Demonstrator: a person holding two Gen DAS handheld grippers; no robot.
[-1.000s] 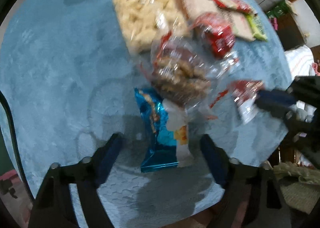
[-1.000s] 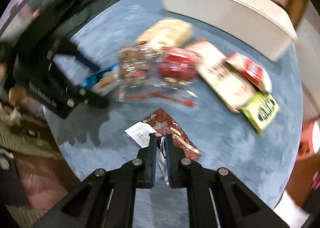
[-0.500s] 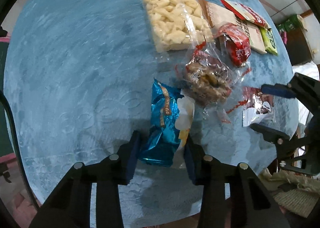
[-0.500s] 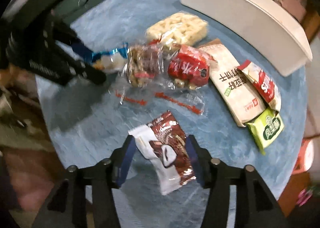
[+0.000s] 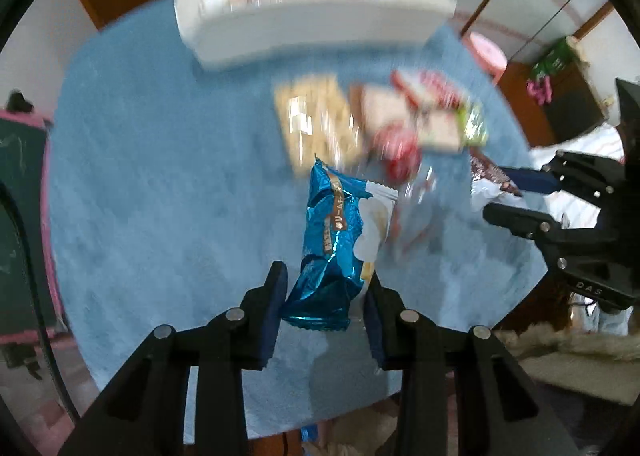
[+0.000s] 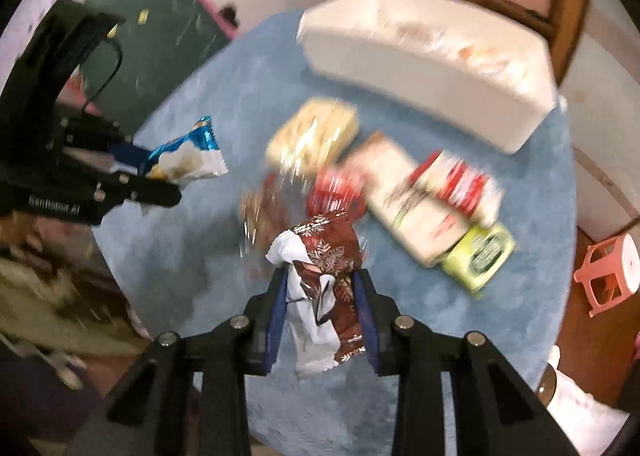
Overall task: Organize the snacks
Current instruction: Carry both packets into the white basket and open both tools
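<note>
My left gripper (image 5: 325, 288) is shut on a shiny blue and white snack packet (image 5: 340, 240) and holds it above the blue tablecloth (image 5: 160, 176). It also shows in the right wrist view (image 6: 184, 160). My right gripper (image 6: 322, 296) is shut on a dark red and white snowflake packet (image 6: 326, 276), lifted off the cloth. In the left wrist view the right gripper (image 5: 500, 192) is at the right with that packet (image 5: 486, 176). A white bin (image 5: 312, 24) holding snacks stands at the back, also in the right wrist view (image 6: 432, 68).
Blurred snacks lie on the cloth: a pale puffed-snack bag (image 6: 316, 132), a red packet (image 6: 340, 192), a beige packet (image 6: 404, 192), a red-white packet (image 6: 460, 184), a green packet (image 6: 480, 256), a clear cookie bag (image 6: 264, 216). A pink stool (image 6: 608, 272) stands off the table's right edge.
Both grippers closed on their packets and lifted them off the cloth. The views rose and tilted up, so the white bin's inside now shows.
</note>
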